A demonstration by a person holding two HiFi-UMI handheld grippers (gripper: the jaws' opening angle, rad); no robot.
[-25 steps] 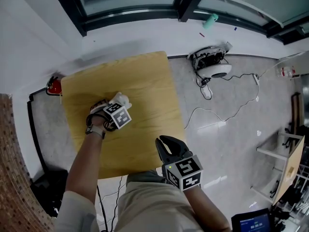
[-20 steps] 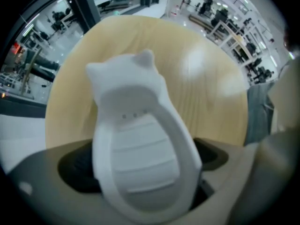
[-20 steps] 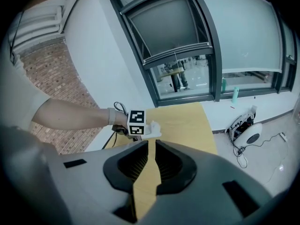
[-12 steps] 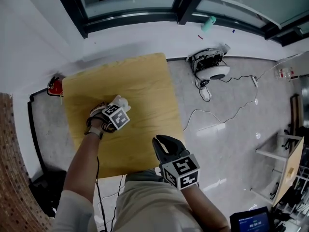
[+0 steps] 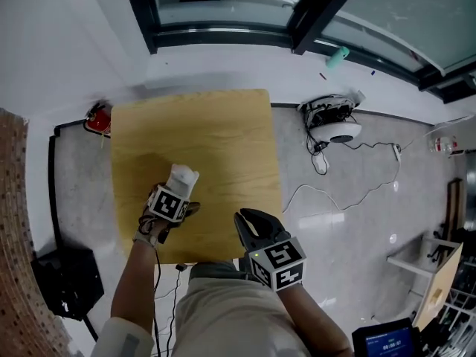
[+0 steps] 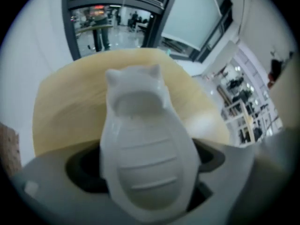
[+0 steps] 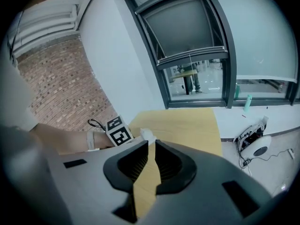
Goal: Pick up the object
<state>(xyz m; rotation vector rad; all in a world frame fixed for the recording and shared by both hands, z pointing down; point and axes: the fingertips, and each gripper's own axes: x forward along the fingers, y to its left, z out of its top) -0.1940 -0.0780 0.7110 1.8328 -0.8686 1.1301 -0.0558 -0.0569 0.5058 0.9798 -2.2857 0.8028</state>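
A white, cat-shaped ribbed figure (image 5: pixel 184 177) is held over the near left part of the light wooden table (image 5: pixel 223 140). My left gripper (image 5: pixel 181 187) is shut on it. In the left gripper view the figure (image 6: pixel 143 139) fills the space between the jaws and points away from me, over the table top (image 6: pixel 65 107). My right gripper (image 5: pixel 248 226) hangs at the table's near edge with its jaws together and nothing in them. In the right gripper view, only a thin strip of table shows between the right gripper's (image 7: pixel 151 146) jaws.
A white round device (image 5: pixel 341 129) with tangled cables lies on the floor right of the table. A red object (image 5: pixel 97 120) sits at the far left corner, and a black box (image 5: pixel 68 281) is on the floor at the near left. A brick wall (image 5: pixel 15 222) stands on the left.
My left gripper has drawn back toward the table's near edge with the white figure in it. The right gripper has stayed at the near edge.
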